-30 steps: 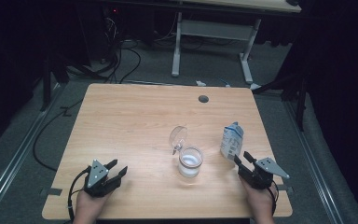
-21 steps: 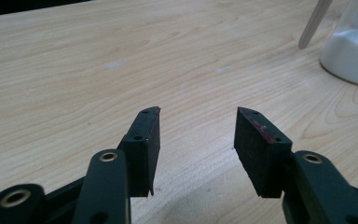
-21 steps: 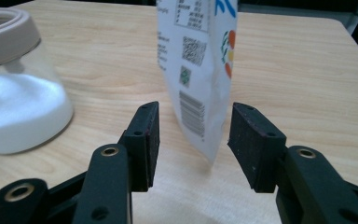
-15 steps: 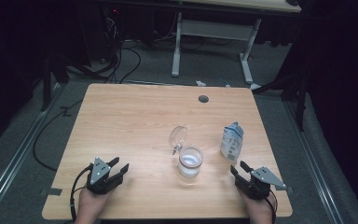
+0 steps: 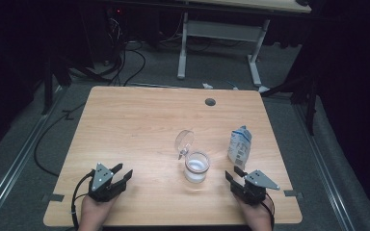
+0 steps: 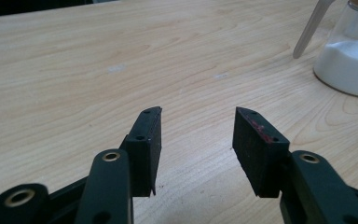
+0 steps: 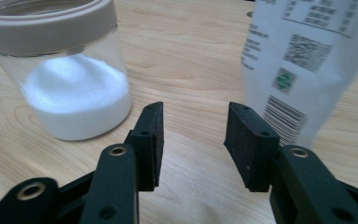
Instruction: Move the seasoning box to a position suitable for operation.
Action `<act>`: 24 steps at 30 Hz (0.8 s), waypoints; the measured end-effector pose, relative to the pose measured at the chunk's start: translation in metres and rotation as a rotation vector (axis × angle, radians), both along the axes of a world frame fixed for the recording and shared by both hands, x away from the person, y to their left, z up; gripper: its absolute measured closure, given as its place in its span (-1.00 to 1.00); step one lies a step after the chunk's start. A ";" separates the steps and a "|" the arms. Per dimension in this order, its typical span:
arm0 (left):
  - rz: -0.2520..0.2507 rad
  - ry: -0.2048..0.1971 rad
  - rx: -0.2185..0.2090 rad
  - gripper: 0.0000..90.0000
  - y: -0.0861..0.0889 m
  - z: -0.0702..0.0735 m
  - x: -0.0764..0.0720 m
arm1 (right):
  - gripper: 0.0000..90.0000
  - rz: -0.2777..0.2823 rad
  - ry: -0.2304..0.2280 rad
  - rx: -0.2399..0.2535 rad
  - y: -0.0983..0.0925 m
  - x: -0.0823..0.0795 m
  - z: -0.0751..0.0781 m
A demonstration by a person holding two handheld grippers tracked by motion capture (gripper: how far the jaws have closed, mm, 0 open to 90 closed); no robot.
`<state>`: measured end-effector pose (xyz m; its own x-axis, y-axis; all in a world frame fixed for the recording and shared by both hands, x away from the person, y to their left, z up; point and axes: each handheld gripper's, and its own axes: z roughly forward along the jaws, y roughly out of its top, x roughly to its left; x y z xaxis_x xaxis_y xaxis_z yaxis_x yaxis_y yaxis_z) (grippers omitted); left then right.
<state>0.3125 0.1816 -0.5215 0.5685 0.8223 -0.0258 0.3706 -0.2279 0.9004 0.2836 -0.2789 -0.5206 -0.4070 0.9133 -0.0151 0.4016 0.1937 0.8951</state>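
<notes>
At six o'clock, left gripper [image 5: 120, 176] and right gripper [image 5: 232, 176] rest agape, empty; approach jar [image 5: 196, 166] squarely, bag [image 5: 239, 145] undisturbed

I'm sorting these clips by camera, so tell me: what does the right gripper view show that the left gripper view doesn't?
The right gripper view alone has the white printed bag with barcode and QR code, standing beside the jar's beige rim. The left gripper view alone has the jar's hinged lid tipped open, leaning at the side. Both share the glass jar part-filled with white powder, the wooden table, and an open, empty claw, left claw and right claw.
</notes>
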 end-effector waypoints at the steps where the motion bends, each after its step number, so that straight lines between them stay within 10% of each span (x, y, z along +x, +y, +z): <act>1: -0.002 0.011 -0.008 0.16 0.000 0.000 0.000 | 0.31 0.000 0.002 -0.003 0.002 0.001 0.000; 24: -0.067 0.067 -0.086 0.33 -0.047 0.011 0.008 | 0.67 0.068 0.012 -0.036 0.044 0.022 0.000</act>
<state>0.3201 0.1349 -0.5101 0.6168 0.7755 -0.1350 0.4174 -0.1769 0.8913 0.3056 -0.2347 -0.5207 -0.4683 0.8826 -0.0419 0.3975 0.2528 0.8821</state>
